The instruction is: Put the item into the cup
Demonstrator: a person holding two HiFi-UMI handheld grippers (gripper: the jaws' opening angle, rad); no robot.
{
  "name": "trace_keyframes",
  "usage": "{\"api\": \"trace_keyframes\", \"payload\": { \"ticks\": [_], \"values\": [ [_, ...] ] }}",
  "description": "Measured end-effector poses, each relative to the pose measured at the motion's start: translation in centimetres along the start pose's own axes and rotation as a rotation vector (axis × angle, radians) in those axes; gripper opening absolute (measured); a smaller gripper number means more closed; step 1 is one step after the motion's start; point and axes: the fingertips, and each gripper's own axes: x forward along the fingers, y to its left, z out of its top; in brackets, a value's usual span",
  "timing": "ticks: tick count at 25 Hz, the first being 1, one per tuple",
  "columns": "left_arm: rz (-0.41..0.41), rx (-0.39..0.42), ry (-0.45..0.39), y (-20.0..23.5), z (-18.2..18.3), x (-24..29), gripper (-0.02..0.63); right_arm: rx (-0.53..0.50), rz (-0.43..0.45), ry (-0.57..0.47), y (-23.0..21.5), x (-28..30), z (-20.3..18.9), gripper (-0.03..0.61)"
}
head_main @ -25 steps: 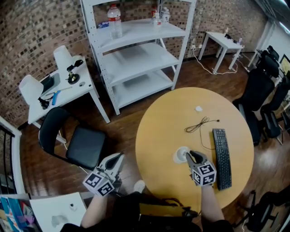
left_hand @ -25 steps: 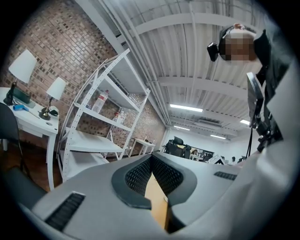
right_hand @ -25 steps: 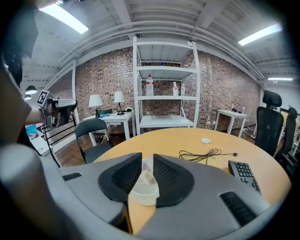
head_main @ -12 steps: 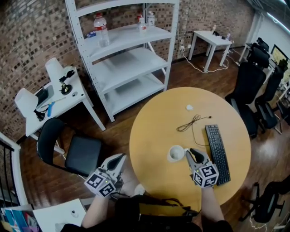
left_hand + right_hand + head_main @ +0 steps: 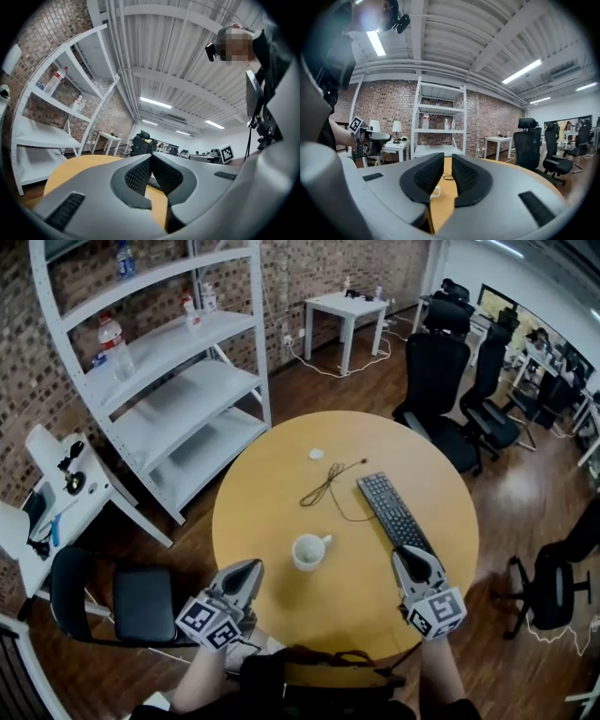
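A white cup [image 5: 307, 550] stands upright on the round yellow table [image 5: 281, 474], near its middle; what is inside it is too small to make out. A small white item [image 5: 317, 454] lies farther back on the tabletop. My right gripper [image 5: 405, 552] hangs to the right of the cup and well apart from it, by the keyboard's near end. Its jaws are closing, a narrow gap still shows between the pads [image 5: 465, 174], and nothing is in it. Past them the cup's handle [image 5: 436, 191] shows. My left gripper [image 5: 251, 566] is at the table's near left edge, shut and empty [image 5: 151, 159].
A black keyboard [image 5: 394, 512] lies right of the cup and a thin black cable [image 5: 328, 484] behind it. White shelving [image 5: 169, 399] stands at the back left, black office chairs [image 5: 441, 381] at the back right and one chair [image 5: 131, 601] near left.
My right gripper has drawn back from just over the cup to the right and towards me. The head view has swung, so the table sits more to the left. The left gripper has hardly moved.
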Motion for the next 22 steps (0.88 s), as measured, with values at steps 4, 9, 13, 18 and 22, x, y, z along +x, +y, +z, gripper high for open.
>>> {"api": "trace_keyframes", "payload": {
  "ticks": [4,9,13,18,22],
  "values": [
    [-0.096,-0.005,0.030,-2.4,-0.9,2.8,0.003,0.015,-0.128,-0.037,-2.4,-4.8,0.1,0.043],
    [-0.160,0.003,0.049,-4.6,-1.4,4.8,0.003,0.074,-0.254,-0.075,-4.2,-9.7,-0.7,0.022],
    [-0.184,-0.001,0.067,-5.7,-2.2,5.5,0.003,0.129,-0.313,-0.096,-5.4,-12.0,-2.4,0.010],
    [-0.169,0.000,0.070,-6.0,-2.4,5.4,0.003,0.139,-0.312,-0.115,-5.7,-12.4,-2.5,0.009],
    [-0.141,0.005,0.069,-6.0,-2.5,4.9,0.003,0.128,-0.287,-0.101,-5.6,-12.0,-2.7,0.009]
  ]
}}
